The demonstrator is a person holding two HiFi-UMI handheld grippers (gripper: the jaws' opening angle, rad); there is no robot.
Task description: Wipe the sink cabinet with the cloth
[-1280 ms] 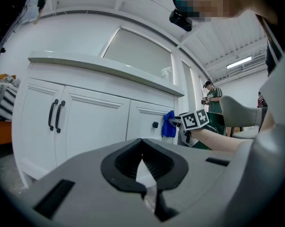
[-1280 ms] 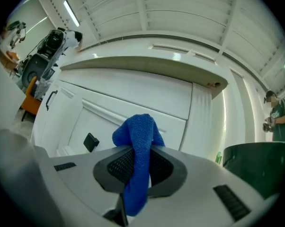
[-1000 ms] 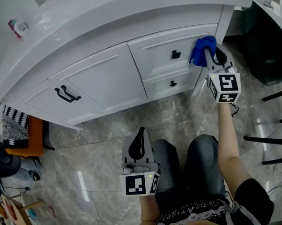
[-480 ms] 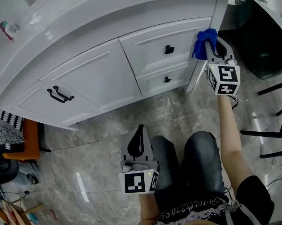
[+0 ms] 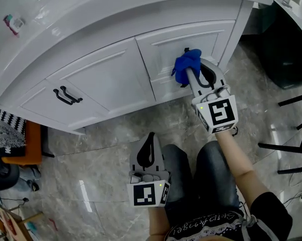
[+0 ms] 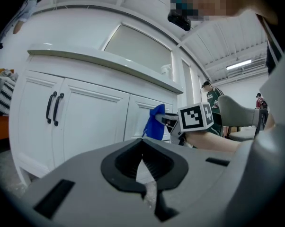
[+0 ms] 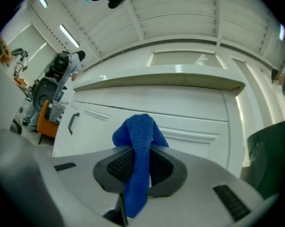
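Right gripper (image 5: 192, 79), jaws grasping cloth (image 5: 185, 67), swept left from 2 o'clock to drawer (image 5: 163, 46) centre; wipe underway. Left gripper (image 5: 150, 140) clenched empty, 6 o'clock.

The left gripper (image 5: 150, 137) and the right gripper (image 5: 193, 77) are built alike. Each has a broad, rounded shell of pale grey plastic with a dark rectangular slot on either side. At the front is a pair of black jaws that curve to a point, their inner faces ribbed. Each shell also carries a white marker cube (image 5: 148, 196) printed with black square patterns, with a small green light near one edge. The person wears dark grey jeans (image 5: 207, 182), a black short-sleeved top (image 5: 272, 211) and a black-and-white patterned band (image 5: 206, 230) at the waist.
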